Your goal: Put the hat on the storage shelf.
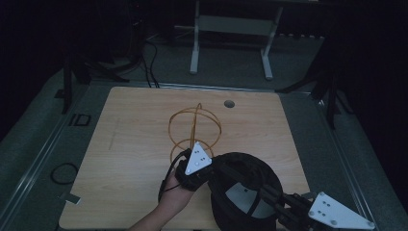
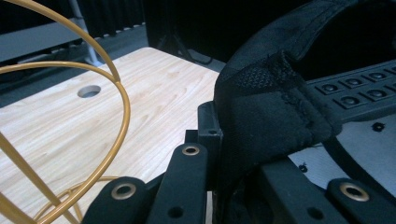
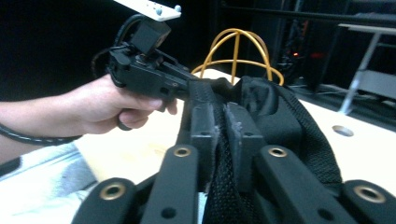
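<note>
A black cap [image 1: 245,183] hangs upside down between both grippers over the table's near right corner. My left gripper [image 1: 214,168], held in a hand, is shut on the cap's left rim; in the left gripper view the cap's fabric [image 2: 271,107] folds over its jaw. My right gripper [image 1: 263,191] comes in from the lower right and is shut on the cap's mesh edge [image 3: 280,116], pinched between its pads [image 3: 205,126]. In the right gripper view the left gripper [image 3: 187,86] grips the far side of the rim. A gold wire dome stand [image 1: 195,127] sits on the table just beyond the cap.
The wooden table [image 1: 134,134] has a round cable hole [image 1: 229,103] at the back. A black cable loop [image 1: 65,173] lies on the floor to the left. A white desk frame [image 1: 231,29] stands behind the table, with dark tripod legs at both sides.
</note>
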Action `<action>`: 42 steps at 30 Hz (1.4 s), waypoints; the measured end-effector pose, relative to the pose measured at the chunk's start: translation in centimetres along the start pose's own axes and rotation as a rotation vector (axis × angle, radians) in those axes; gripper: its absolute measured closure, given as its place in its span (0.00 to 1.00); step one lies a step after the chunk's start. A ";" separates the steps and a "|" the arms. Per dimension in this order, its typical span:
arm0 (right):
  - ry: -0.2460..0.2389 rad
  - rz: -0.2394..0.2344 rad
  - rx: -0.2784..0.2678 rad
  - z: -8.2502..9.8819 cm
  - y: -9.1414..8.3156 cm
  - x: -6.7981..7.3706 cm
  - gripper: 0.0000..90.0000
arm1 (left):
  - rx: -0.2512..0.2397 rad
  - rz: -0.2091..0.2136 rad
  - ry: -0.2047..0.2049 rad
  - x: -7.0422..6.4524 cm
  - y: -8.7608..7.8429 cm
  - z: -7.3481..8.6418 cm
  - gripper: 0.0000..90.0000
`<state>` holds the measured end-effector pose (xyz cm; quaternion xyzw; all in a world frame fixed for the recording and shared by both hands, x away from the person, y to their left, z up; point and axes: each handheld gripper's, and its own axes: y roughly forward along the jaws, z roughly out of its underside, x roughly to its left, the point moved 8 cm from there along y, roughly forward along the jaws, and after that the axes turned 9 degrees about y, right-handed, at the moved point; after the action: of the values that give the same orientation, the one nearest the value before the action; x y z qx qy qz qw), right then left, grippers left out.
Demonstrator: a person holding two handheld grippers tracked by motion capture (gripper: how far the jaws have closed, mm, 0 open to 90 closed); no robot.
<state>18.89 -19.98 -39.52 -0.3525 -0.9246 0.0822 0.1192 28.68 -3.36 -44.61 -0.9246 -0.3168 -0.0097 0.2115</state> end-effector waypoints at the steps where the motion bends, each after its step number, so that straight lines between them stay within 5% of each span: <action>1: 0.005 0.012 -0.005 -0.1 -0.1 -0.2 0.88 | -0.004 0.007 -0.006 -0.1 0.0 0.0 0.99; 11: 0.056 0.049 -0.038 -0.7 -1.3 -2.0 0.80 | -0.029 0.012 0.007 -0.2 -0.4 -0.7 0.99; 15: 0.061 0.102 -0.007 -0.8 -1.9 -4.0 0.69 | -0.051 0.042 0.020 -0.8 -1.0 -1.6 0.99; 21: 0.054 0.116 0.012 -1.1 -2.4 -5.2 0.60 | -0.095 0.050 0.049 -1.1 -2.5 -3.5 0.99; 32: -0.021 0.044 0.093 -0.7 -1.1 -4.4 0.37 | -0.158 0.056 0.106 -0.7 -5.3 -7.3 0.99; 42: -0.084 -0.041 0.115 -2.0 0.1 -4.1 0.36 | -0.185 0.118 0.108 -0.9 -5.9 -8.2 0.99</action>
<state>22.49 -22.53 -38.26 -0.3224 -0.9295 0.1475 0.1022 25.42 -2.97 -35.00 -0.9552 -0.2479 -0.0763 0.1423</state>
